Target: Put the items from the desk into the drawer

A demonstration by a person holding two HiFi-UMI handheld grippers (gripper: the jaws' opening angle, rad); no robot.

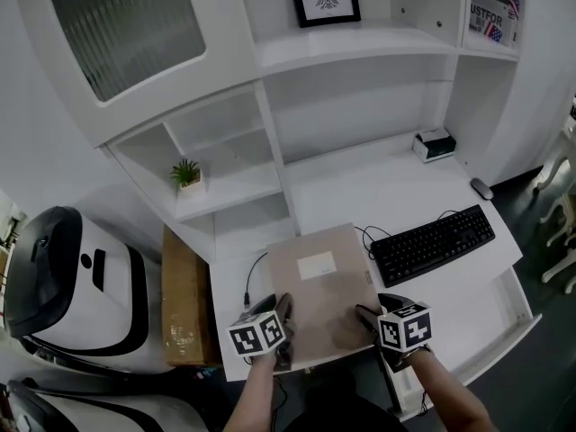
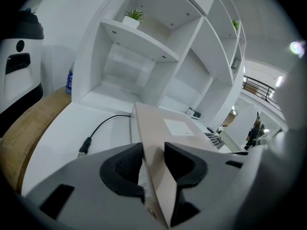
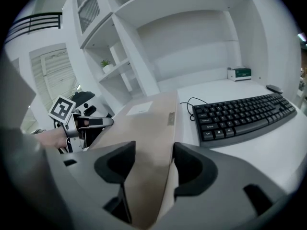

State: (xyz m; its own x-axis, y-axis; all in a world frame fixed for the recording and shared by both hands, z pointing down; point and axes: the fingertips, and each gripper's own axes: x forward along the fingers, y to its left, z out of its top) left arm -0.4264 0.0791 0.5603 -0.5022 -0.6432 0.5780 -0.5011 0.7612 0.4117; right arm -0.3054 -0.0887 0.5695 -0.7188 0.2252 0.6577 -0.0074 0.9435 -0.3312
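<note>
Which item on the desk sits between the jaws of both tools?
The beige folder, caught between left tool and right tool; keyboard, mouse and small box lie clear of them.

Hidden parts
Left hand-held gripper (image 1: 283, 319) and right hand-held gripper (image 1: 364, 318) cover the folder's (image 1: 317, 282) near corners; the cable (image 1: 255, 273) runs under it; the poster (image 1: 495, 3) is cropped.

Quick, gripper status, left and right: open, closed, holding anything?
Left gripper: closed on the near left edge of the beige folder.
Right gripper: closed on the same folder's near right edge.
</note>
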